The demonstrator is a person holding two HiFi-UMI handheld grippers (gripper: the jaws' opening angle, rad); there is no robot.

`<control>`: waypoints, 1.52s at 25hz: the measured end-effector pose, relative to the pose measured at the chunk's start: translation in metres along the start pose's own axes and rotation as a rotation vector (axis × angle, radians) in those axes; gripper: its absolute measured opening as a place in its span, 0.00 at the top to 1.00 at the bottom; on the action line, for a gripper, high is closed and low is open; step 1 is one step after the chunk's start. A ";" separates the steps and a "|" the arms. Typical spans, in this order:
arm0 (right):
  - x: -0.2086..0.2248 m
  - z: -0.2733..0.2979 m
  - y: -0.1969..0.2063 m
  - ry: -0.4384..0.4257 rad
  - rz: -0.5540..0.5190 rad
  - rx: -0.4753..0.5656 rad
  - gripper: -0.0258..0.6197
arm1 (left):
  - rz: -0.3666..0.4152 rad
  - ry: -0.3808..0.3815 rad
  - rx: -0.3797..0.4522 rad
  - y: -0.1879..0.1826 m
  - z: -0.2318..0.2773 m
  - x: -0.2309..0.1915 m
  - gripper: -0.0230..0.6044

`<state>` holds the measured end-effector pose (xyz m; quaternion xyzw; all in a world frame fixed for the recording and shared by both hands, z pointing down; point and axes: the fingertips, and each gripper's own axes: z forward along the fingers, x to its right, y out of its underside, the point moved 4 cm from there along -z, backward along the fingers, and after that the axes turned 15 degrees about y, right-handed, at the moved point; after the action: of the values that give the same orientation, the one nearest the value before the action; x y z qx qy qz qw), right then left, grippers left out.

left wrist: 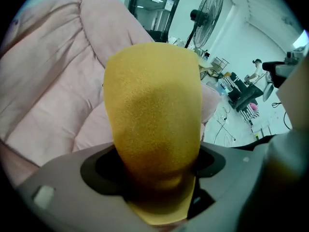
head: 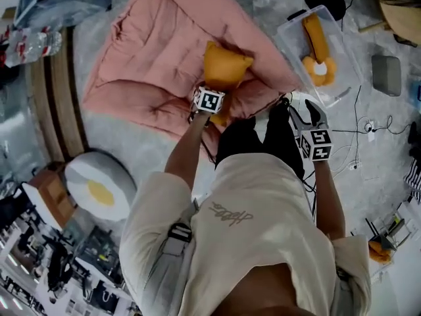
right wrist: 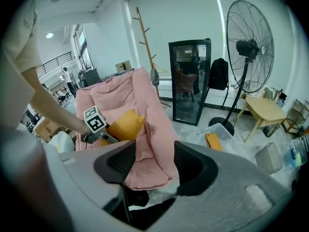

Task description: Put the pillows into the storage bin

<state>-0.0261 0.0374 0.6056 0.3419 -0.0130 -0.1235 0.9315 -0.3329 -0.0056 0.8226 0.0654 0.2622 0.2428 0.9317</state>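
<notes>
An orange pillow lies on a big pink quilted cushion on the floor. My left gripper is shut on this pillow at its near end. In the left gripper view the orange pillow fills the gap between the jaws of the left gripper. A clear storage bin stands at the upper right and holds a long orange pillow and a round fried-egg pillow. My right gripper hovers open near the cushion's right corner with nothing between its fingers.
Another fried-egg pillow lies on the floor at the left. A grey box and loose cables sit right of the bin. A standing fan, a black glass-door cabinet and a small wooden table stand beyond.
</notes>
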 end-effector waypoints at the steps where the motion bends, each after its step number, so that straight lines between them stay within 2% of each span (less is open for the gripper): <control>1: 0.001 -0.002 0.001 0.007 0.005 0.007 0.58 | 0.002 -0.004 -0.003 0.000 -0.004 0.001 0.30; 5: 0.010 -0.011 0.010 0.028 0.024 0.019 0.58 | 0.030 -0.027 -0.003 -0.004 -0.016 0.007 0.30; 6: 0.014 -0.012 0.013 0.032 0.031 0.019 0.58 | 0.012 -0.006 -0.014 -0.002 -0.016 0.013 0.30; 8: 0.025 -0.013 0.019 0.039 0.048 0.019 0.58 | -0.080 0.079 -0.077 0.011 -0.014 0.035 0.30; 9: 0.030 -0.014 0.022 0.043 0.058 0.020 0.58 | -0.084 0.077 -0.083 0.012 -0.015 0.038 0.30; 11: 0.044 -0.016 0.026 0.054 0.083 0.029 0.58 | 0.004 -0.004 -0.026 -0.005 -0.019 0.034 0.30; 13: 0.057 -0.018 0.024 0.069 0.111 0.046 0.58 | 0.056 -0.038 0.002 -0.019 -0.025 0.036 0.30; 17: 0.081 -0.022 0.023 0.085 0.147 0.077 0.58 | 0.117 -0.054 -0.001 -0.041 -0.032 0.053 0.30; 24: 0.153 -0.034 0.047 0.123 0.234 0.092 0.58 | 0.226 -0.082 -0.006 -0.101 -0.024 0.110 0.30; 30: 0.223 -0.047 0.080 0.182 0.359 0.100 0.59 | 0.345 -0.099 -0.003 -0.159 -0.005 0.169 0.30; 34: 0.266 -0.054 0.104 0.207 0.433 0.103 0.59 | 0.454 -0.137 0.019 -0.205 0.008 0.211 0.29; 38: 0.303 -0.065 0.127 0.232 0.482 0.110 0.59 | 0.514 -0.162 -0.004 -0.231 0.026 0.248 0.29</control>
<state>0.3029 0.0992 0.6191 0.3911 0.0060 0.1428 0.9092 -0.0378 -0.0868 0.6734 0.1474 0.1609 0.4659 0.8575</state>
